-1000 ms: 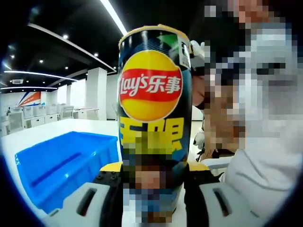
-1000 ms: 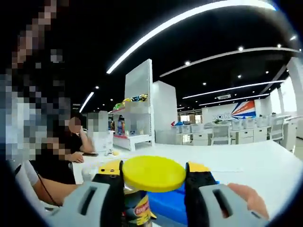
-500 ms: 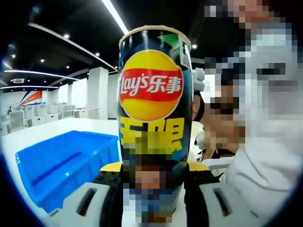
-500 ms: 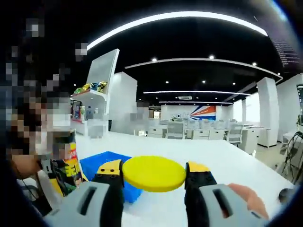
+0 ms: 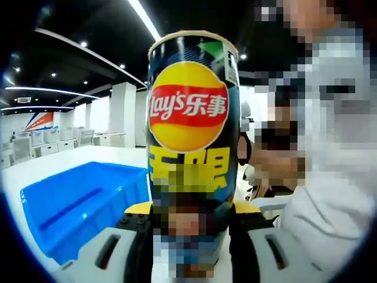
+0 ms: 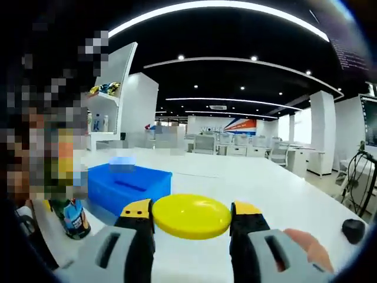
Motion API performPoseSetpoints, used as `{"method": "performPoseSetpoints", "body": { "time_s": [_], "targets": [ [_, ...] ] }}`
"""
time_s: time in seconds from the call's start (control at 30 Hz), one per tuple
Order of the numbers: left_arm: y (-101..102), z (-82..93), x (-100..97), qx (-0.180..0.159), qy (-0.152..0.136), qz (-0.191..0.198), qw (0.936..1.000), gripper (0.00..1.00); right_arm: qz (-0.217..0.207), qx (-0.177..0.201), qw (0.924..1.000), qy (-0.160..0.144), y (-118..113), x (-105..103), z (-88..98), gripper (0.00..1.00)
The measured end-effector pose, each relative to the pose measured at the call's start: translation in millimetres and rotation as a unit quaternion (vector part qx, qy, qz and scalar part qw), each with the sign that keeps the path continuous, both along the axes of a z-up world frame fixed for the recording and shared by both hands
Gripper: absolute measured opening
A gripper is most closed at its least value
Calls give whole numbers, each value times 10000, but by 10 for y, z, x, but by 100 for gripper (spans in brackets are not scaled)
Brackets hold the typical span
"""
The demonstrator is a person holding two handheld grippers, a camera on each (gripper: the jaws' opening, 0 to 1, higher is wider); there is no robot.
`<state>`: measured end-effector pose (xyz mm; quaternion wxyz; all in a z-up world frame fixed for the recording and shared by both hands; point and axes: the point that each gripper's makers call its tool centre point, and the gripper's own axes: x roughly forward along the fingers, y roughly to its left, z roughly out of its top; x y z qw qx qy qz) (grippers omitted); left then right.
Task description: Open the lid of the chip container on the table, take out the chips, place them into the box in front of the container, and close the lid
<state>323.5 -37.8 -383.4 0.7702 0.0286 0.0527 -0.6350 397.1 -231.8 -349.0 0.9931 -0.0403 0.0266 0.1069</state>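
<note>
So in the left gripper view, the left gripper (image 5: 189, 221) is clamped around the bottom of the tall dark-blue cylindrical Lay's chip can (image 5: 192, 130), one jaw on each side of it. The can stands upright, and its top rim is uncovered (the yellow-and-red logo faces straight at the camera). Just left of the can, a bit further back, sits the shallow blue plastic box (image 5: 76, 206) on the white table (image 5: 35, 168). Right of the can there's a person in a light top (image 5: 330, 194), close by.

Over in the right gripper view, the right gripper (image 6: 191, 219) is pinching the flat round yellow plastic lid (image 6: 191, 216) by its edges, held level between the two jaws above the white table (image 6: 283, 194). A fingertip (image 6: 306, 247) of the person's hand pokes out beside the right jaw. Past the lid and to its left is the same blue box (image 6: 126, 186), and left of that, the lower part of the chip can (image 6: 68, 215), partly covered by blur. Far right of the lid, a small black object (image 6: 353, 230) lies on the table, too small to identify.
</note>
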Motion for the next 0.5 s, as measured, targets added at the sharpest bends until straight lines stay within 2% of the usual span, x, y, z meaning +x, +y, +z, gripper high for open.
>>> {"method": "performPoseSetpoints", "body": {
  "time_s": [0.5],
  "targets": [
    [4,-5,-1,25,20,13,10000,49,-76,-96,9999,-5,-37,27,-57,49]
  ]
}}
